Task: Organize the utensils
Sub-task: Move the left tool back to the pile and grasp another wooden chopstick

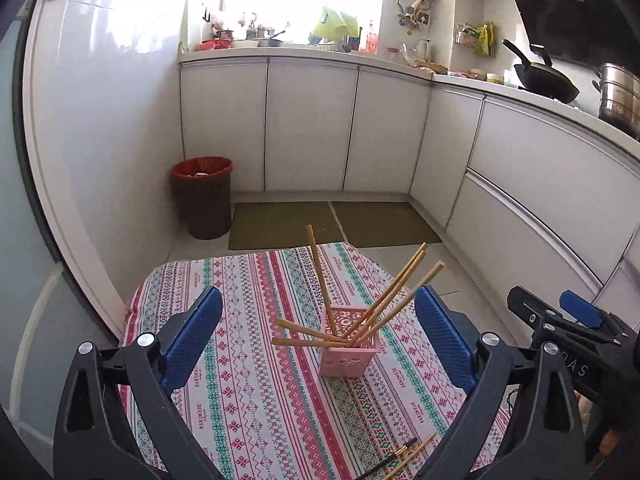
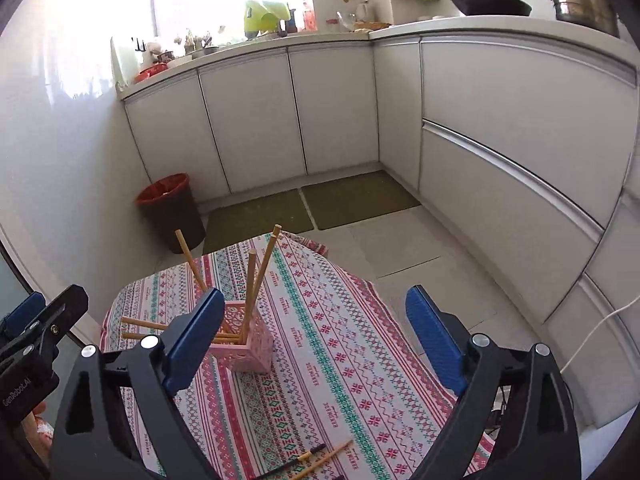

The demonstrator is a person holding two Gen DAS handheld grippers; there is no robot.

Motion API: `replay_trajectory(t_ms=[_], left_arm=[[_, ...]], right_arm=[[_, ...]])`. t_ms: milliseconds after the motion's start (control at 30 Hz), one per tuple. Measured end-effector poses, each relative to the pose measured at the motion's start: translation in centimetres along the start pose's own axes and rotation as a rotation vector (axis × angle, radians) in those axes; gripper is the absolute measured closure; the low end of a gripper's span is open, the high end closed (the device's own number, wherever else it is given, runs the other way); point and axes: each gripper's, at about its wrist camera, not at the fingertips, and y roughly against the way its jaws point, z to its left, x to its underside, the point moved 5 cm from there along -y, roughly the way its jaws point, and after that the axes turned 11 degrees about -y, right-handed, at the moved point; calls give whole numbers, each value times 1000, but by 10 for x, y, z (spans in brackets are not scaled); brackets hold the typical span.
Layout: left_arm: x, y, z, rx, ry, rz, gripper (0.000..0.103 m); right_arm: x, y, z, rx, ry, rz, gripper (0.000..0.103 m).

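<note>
Left gripper (image 1: 318,338): we hold it spread wide, empty.
Right gripper (image 2: 316,340): likewise wide, empty.
Loose chopsticks (image 2: 316,460): bottom centre, on our tablecloth (image 2: 340,320).
Pink holder (image 1: 348,340): mid-frame, chopsticks leaning inside.

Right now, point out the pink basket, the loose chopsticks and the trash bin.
pink basket (image 1: 345,362), left wrist view, front wall.
loose chopsticks (image 2: 326,454), right wrist view, mid-shaft of the wooden one.
trash bin (image 1: 204,208), left wrist view, dark side wall.

Wooden chopsticks (image 1: 384,304) splay from an upright pink holder (image 1: 346,346) (lattice-sided); loose chopsticks (image 1: 412,454) lie at the tablecloth's near edge.
</note>
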Motion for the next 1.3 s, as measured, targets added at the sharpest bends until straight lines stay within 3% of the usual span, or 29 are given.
replay_trajectory(t_ms=[100,233,300,400,567,633,800,967,1300], left_arm=[[11,-7,-7,10,-33,53,7],[48,-35,-30,76,-138,237,7],[78,-58,-49,152,-208,387,7],[124,-92,-75,198,-273,572,7],[168,-132,-110,246,-335,746,8],[172,-139,-121,273,-340,771,11],[170,-142,-151,384,-359,774,36],[172,-143,-186,469,-427,778,58],[187,-156,-232,533,-568,804,74]], right_arm=[[7,8,-10,18,21,-3,8],[29,9,-42,62,41,40,7],[47,2,-66,80,37,98,7],[77,-13,-110,102,2,218,7],[116,-33,-163,110,-34,351,7],[123,-37,-176,144,-44,366,7],[119,-32,-196,148,-97,316,7],[112,-35,-209,142,-182,328,7],[109,-33,-236,175,-263,321,7]])
